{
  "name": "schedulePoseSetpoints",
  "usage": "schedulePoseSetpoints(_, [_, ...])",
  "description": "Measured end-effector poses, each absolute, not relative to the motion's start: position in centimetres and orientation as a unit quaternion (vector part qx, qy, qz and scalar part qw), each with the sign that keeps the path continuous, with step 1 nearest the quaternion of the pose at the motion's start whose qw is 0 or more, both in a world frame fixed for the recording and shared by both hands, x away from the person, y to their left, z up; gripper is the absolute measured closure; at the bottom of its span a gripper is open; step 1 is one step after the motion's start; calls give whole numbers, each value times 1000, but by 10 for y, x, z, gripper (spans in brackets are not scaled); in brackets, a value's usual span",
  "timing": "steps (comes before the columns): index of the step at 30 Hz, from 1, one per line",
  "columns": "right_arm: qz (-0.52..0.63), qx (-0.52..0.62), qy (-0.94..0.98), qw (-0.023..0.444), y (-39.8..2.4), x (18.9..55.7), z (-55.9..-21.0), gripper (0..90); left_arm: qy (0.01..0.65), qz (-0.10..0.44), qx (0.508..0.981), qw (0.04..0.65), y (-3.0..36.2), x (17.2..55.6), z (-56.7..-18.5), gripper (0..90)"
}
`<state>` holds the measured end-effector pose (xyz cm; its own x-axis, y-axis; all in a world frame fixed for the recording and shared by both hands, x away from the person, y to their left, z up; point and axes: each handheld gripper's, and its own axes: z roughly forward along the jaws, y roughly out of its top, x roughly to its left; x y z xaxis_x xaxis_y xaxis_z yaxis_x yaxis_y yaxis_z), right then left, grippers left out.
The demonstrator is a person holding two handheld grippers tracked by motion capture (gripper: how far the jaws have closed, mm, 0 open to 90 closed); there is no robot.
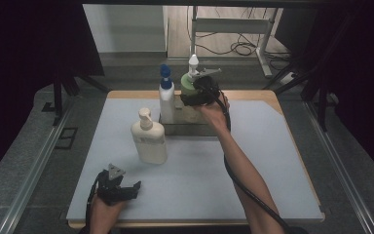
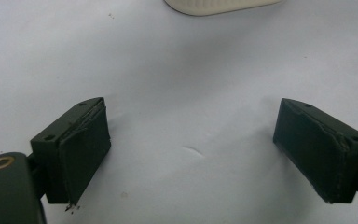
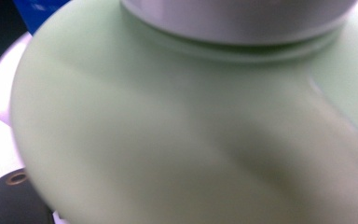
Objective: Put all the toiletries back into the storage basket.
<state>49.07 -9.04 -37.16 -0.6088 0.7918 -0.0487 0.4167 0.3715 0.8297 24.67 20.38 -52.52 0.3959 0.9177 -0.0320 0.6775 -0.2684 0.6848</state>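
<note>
Left tool (image 1: 135, 186), at 7 o'clock on the pale grey surface (image 1: 272, 161): jaws apart, nothing between them, apparently idling. Its own view catches the ribbed base of the cream plastic pump bottle (image 1: 148, 137), standing upright just ahead toward 11. Farther, at 12, the dark rectangular tray (image 1: 173, 128) holds a white bottle with blue cap (image 1: 166, 95). Beside it, the pale green pump bottle with white collar (image 3: 177, 121) stands in the tray; right tool (image 1: 195, 97) wide around its shoulder, likely seating or lifting it. Whether the pads press, cannot tell.

A green bottle (image 1: 190, 87) stands right of a blue-capped bottle (image 1: 166, 100) in a tray (image 1: 185, 129); a cream bottle (image 1: 148, 139) stands before them.
</note>
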Motion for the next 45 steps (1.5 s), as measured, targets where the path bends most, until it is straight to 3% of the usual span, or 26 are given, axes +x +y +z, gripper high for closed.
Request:
schedulePoseSetpoints(22, [394,379,816,189,-83,493,-394,124,516,190,773,316,204,247,-525,103])
schedulePoseSetpoints(45, [377,388,822,180,-89,491,-416,123,515,190,774,315,204,247,-525,103])
